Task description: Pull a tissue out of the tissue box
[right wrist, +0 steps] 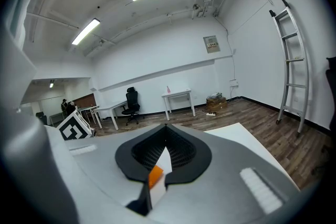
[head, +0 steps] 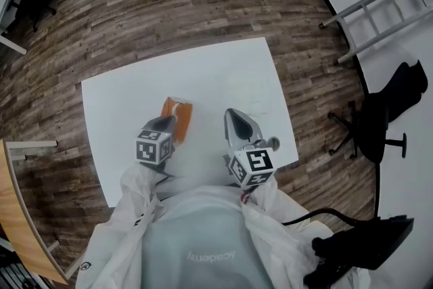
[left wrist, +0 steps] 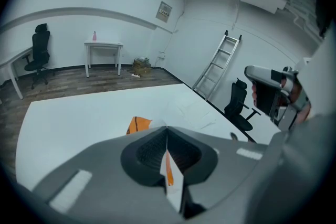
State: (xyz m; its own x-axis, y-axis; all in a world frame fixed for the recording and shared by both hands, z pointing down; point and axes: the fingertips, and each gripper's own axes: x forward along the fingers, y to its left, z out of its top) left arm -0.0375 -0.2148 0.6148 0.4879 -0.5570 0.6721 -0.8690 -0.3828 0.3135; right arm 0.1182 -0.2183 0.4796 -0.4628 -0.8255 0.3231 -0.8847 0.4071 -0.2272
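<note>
An orange tissue box lies on the white table, left of the middle; in the left gripper view only a corner of the box shows, just past the jaws. My left gripper sits right at the box's near left side, jaws shut with nothing between them. Whether it touches the box I cannot tell. My right gripper hovers to the right of the box, apart from it, jaws also shut and empty. No tissue shows sticking out of the box.
A ladder leans on the wall at the right, with a black office chair below it. A wooden chair stands at the left. Wood floor surrounds the table. A small white table and another chair stand at the far wall.
</note>
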